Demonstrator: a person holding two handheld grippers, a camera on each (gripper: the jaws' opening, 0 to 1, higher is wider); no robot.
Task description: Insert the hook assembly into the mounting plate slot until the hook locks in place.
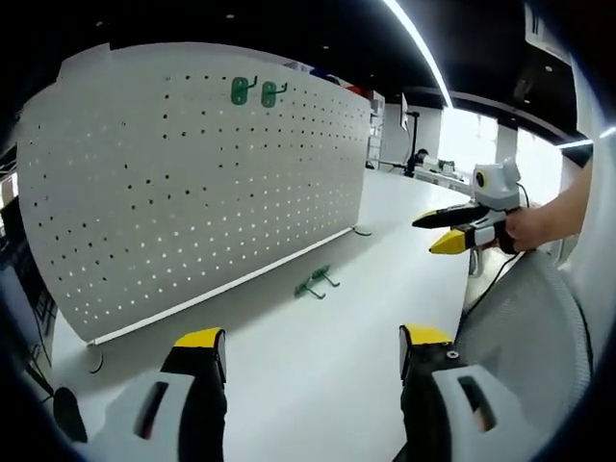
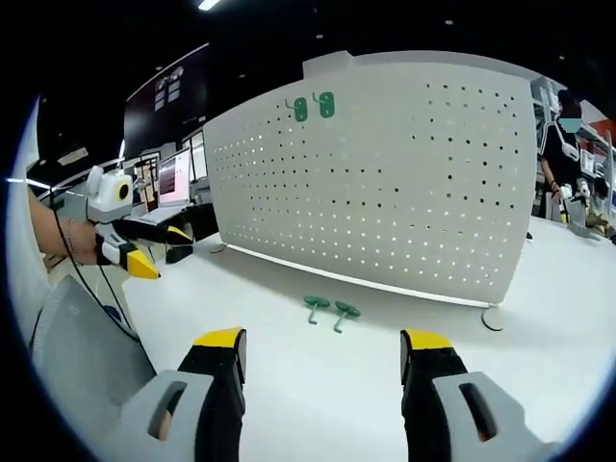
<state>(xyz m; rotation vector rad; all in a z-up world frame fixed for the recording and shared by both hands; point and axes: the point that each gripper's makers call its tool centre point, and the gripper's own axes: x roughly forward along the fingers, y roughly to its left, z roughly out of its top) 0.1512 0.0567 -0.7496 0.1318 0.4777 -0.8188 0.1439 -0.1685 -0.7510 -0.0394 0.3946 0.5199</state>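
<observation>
White pegboard (image 2: 385,183), regular dot-hole grid. Green hooks (image 2: 311,107) on board, green hooks (image 2: 329,310) on white table (image 2: 318,385). Gripper jaws black, yellow tips.

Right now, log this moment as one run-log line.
left gripper: open, empty | right gripper: open, empty | two green hooks: loose on table | two hooks: mounted on pegboard

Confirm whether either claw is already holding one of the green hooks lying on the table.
No: in the right gripper view both green hooks lie on the table ahead of the open, empty right claw.
</observation>
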